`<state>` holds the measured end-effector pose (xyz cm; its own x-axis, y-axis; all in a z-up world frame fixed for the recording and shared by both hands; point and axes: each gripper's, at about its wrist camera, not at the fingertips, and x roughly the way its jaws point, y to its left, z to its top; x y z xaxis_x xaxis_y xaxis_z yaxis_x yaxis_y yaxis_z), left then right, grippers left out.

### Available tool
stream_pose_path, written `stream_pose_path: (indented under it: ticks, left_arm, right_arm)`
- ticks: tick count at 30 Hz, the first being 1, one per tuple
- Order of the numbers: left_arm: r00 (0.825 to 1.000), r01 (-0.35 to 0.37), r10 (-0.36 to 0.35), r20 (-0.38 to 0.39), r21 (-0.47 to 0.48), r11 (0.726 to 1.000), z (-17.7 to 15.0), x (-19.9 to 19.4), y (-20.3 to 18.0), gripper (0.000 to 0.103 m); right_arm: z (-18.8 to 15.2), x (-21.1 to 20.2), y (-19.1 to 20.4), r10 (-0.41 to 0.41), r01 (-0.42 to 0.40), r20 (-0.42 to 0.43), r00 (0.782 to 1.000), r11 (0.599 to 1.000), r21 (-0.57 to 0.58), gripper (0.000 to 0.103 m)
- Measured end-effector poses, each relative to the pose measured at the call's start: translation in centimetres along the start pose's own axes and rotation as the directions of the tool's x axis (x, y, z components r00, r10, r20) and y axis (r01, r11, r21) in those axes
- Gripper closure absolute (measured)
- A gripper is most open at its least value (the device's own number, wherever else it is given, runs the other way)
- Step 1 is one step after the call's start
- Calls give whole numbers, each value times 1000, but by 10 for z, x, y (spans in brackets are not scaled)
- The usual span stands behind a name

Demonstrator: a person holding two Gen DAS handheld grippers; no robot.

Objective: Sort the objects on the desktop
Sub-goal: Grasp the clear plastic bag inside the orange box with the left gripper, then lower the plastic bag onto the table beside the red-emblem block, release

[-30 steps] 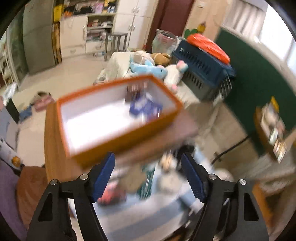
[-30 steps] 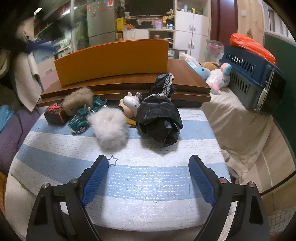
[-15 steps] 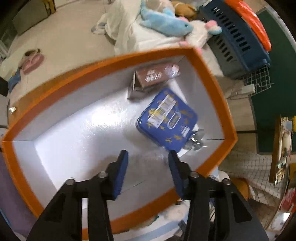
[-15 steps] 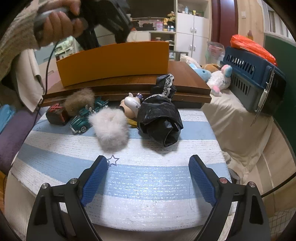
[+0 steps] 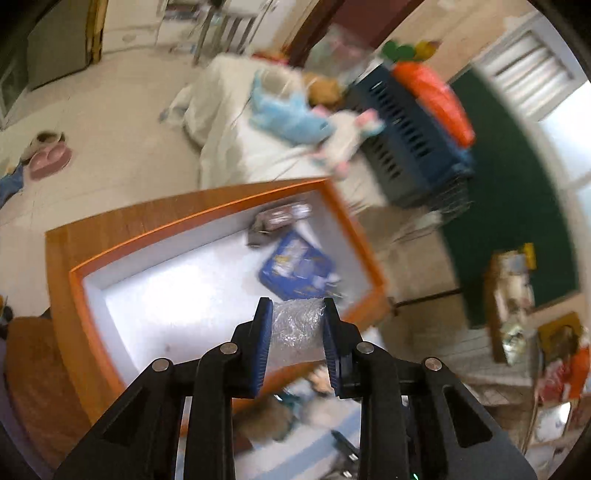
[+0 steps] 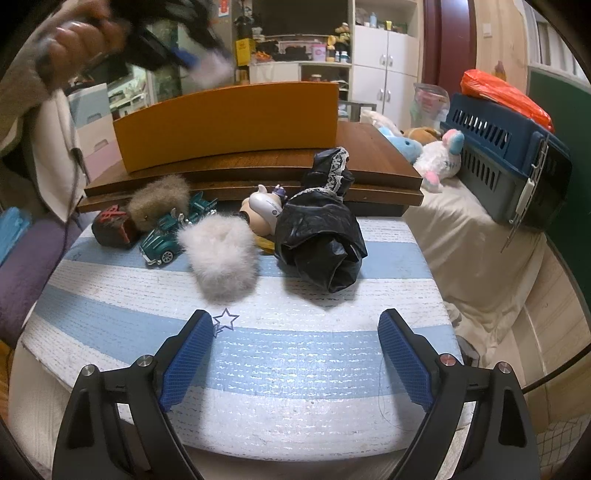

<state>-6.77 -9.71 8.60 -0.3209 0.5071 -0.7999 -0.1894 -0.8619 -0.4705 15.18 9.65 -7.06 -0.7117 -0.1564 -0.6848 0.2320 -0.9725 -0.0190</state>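
Observation:
My left gripper (image 5: 295, 314) is shut on a crumpled clear plastic wrap (image 5: 295, 326) and holds it above the near right corner of the orange box (image 5: 92, 269). A blue tin (image 5: 295, 269) and a brown packet (image 5: 280, 218) lie inside the box. My right gripper (image 6: 295, 354) is open and empty, low over the striped mat (image 6: 295, 369). Ahead of it lie a white fur ball (image 6: 221, 251), a black bag (image 6: 321, 236), a green toy car (image 6: 166, 236), a brown fur ball (image 6: 159, 199), a dark red block (image 6: 110, 229) and a small figure (image 6: 262, 212). The orange box (image 6: 229, 122) stands behind them.
The box sits on a wooden board (image 6: 369, 155). A bed with plush toys (image 6: 439, 158) and a blue pet crate (image 6: 509, 147) lies to the right. The person's hand with the left gripper (image 6: 85, 33) shows at the upper left in the right wrist view.
My left gripper went from open above the mat to shut inside the box, and now holds plastic wrap raised above the box. The right gripper has not moved.

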Motion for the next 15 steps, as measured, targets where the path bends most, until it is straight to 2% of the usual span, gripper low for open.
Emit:
stream_pose_path:
  ticks: [3,6,12,15]
  left_arm:
    - [999,36,-37,21,45,998,-33,-21,-15,75]
    - [999,51,-49,-20,63,997,-74,-18,-17,75]
    - [994,-30,40,-101,101,994,-157,32,-11,74]
    - [986,-132,142,-84,109,985,-179,60,-7,74]
  right_arm:
    - [0,0,0,0,0,-1,1000,1000,1,12]
    - [1,1,0,0,0,-5,1000,1000,0,11]
    - [1,1,0,1,-1,-7,1000,1000,-1,11]
    - [1,1,0,0,0,-8,1000,1000,-1,11]
